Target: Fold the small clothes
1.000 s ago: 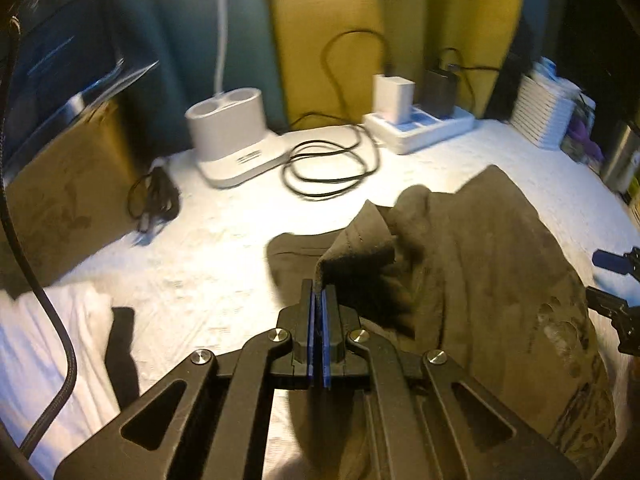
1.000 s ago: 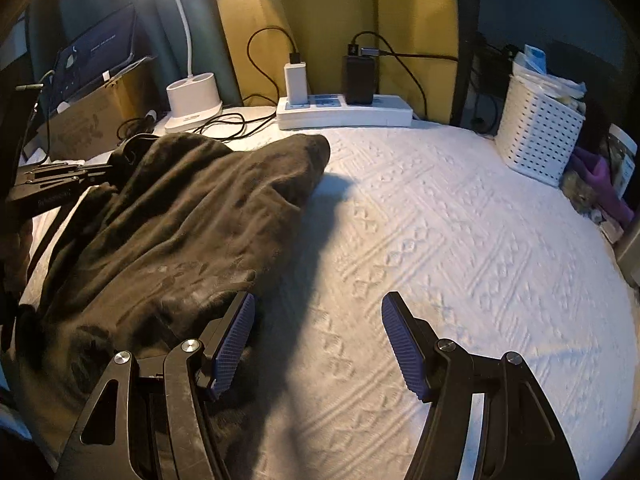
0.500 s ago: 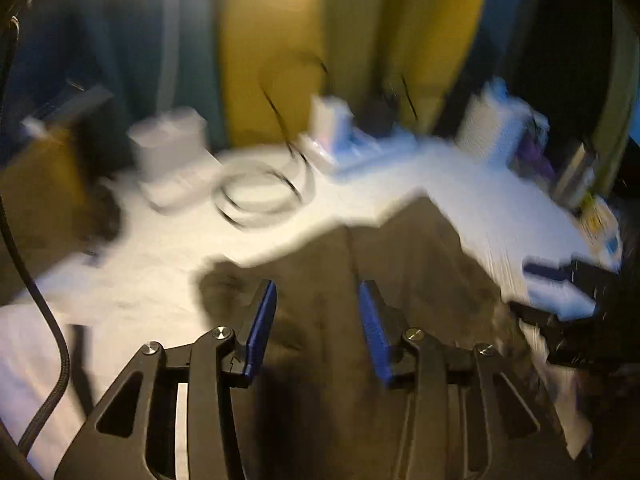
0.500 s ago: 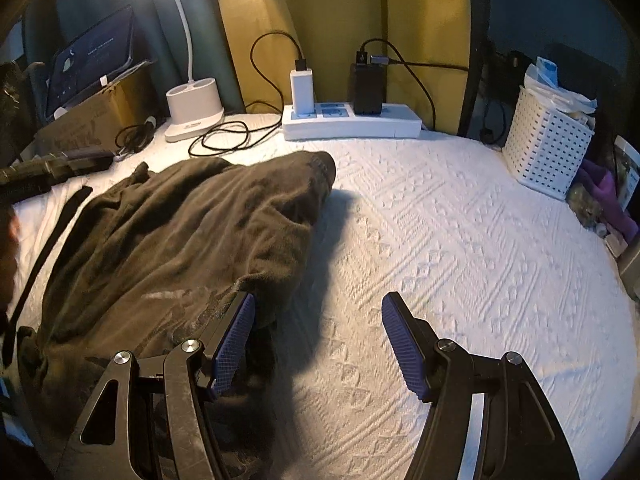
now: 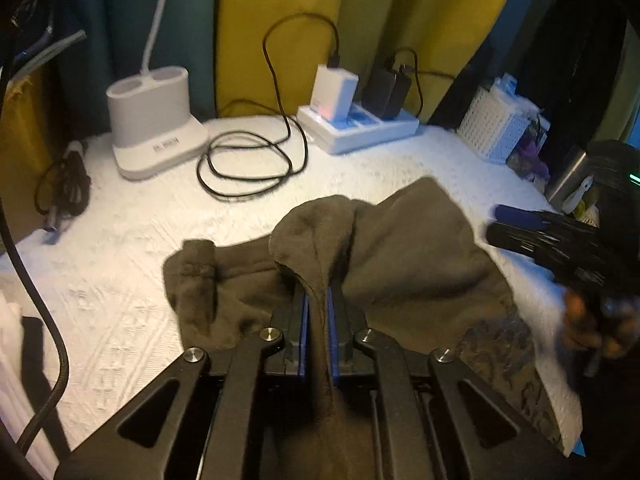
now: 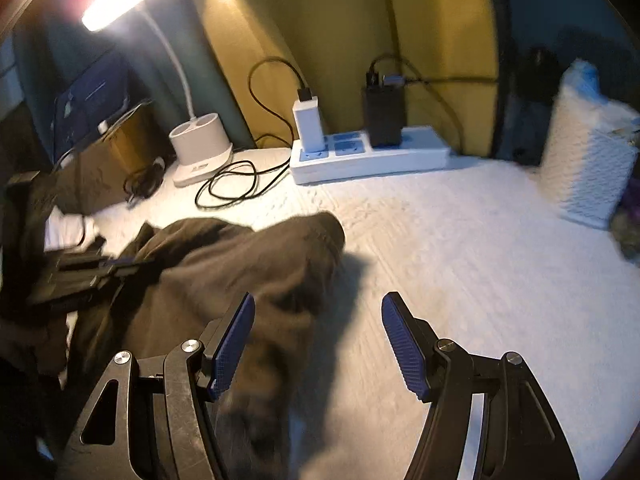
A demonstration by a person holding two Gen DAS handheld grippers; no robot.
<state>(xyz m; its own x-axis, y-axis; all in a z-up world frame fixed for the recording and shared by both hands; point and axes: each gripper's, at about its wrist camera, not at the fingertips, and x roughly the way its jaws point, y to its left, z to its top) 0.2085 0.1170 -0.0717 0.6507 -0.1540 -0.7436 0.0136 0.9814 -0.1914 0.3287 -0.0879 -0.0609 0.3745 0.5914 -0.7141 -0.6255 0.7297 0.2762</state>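
A dark olive-brown garment (image 5: 404, 264) lies crumpled on the white textured bedcover (image 5: 132, 280). My left gripper (image 5: 318, 298) is closing its jaws on a raised fold of the cloth, and the blue pads press it from both sides. In the right wrist view the same garment (image 6: 240, 256) spreads to the left. My right gripper (image 6: 318, 322) hangs open above its right edge, with cloth under its left pad and bare bedcover under the other. The right gripper (image 5: 524, 226) also shows blurred at the right edge of the left wrist view.
At the back stand a white lamp base (image 5: 152, 120), a coiled black cable (image 5: 248, 168) and a white power strip (image 5: 360, 136) with chargers. A white perforated basket (image 6: 588, 168) sits at the far right. A cardboard box (image 6: 100, 168) stands at the left.
The left gripper let go of one fold, opened, shifted, and has closed again on a fold of the garment. The right gripper has moved left, over the garment's edge, still open.
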